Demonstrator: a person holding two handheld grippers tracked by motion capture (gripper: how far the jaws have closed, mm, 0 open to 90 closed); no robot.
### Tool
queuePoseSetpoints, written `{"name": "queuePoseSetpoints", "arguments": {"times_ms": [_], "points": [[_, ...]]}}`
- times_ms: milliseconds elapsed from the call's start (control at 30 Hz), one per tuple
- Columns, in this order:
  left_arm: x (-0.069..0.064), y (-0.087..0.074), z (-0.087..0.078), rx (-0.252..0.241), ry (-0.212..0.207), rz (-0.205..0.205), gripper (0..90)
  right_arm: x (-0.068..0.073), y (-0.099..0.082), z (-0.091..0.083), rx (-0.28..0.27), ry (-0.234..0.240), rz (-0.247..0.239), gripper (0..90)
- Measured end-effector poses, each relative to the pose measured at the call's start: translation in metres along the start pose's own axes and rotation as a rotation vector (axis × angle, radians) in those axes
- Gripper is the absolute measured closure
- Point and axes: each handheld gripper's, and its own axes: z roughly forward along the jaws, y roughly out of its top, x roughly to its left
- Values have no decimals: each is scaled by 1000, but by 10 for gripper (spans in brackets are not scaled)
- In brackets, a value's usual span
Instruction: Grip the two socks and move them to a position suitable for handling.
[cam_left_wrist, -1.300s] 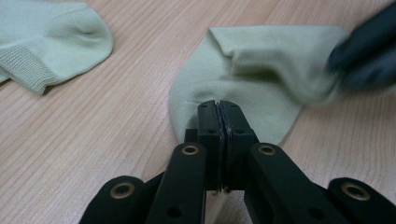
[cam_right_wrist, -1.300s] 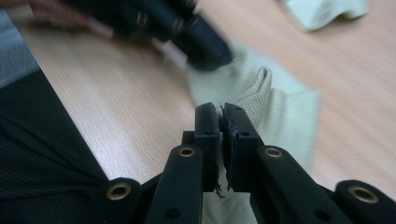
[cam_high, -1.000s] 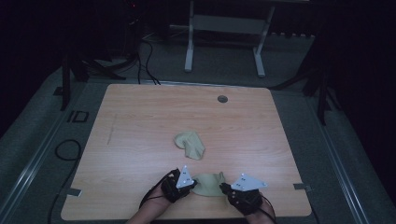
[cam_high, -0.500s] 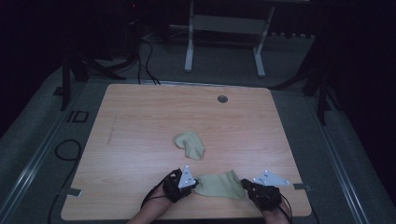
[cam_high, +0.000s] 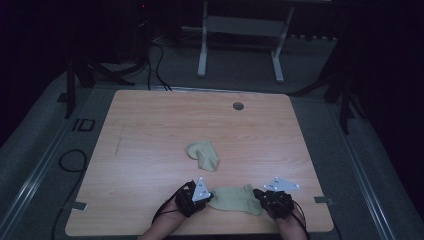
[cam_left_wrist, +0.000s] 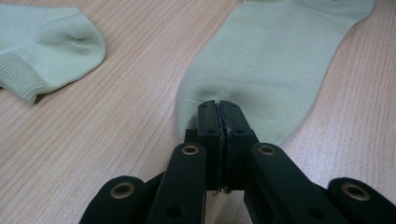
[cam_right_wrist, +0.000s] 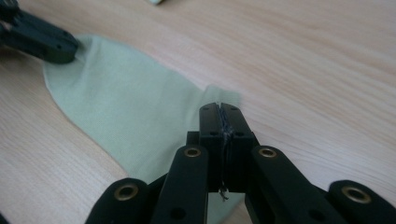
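From the high view, the left gripper and the right gripper sit at the near edge of the wooden table, one at each end of a pale green sock that lies stretched flat between them. Each gripper is clamped on its own end of that sock. A second sock of the same colour lies crumpled farther up the table, well apart from both grippers — two socks and two grippers in all.

In the left gripper view, the left gripper has its jaws pressed together on the edge of the flat sock, which spreads away from the tips across the table. The second sock lies off to the left, untouched.

In the right gripper view, the right gripper is likewise clenched on the sock — the fabric runs away to the upper left, where the left gripper pinches the far end.
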Motion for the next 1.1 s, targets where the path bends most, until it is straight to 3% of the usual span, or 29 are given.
{"name": "queuePoseSetpoints", "arguments": {"times_ms": [100,200,267,467,667,833,1000,1100], "points": [[-1,1,0,3,0,1,876,2,-3,16,49,9,-12,891],[0,2,2,2,-5,0,875,0,-5,22,60,15,-21,890],[0,3,3,0,-7,0,875,-2,-2,23,76,7,-30,890],[6,12,13,-7,-21,-14,873,-20,-2,23,72,-13,6,889],[4,21,22,-6,-17,-9,873,-33,-1,22,81,-36,15,886],[4,25,27,-9,-26,-14,873,-43,-3,20,80,-22,40,881],[4,25,27,-9,-28,-26,872,-45,-3,20,82,-17,50,874],[3,24,27,-16,-21,-22,855,-42,-2,20,87,-29,26,855]]}}
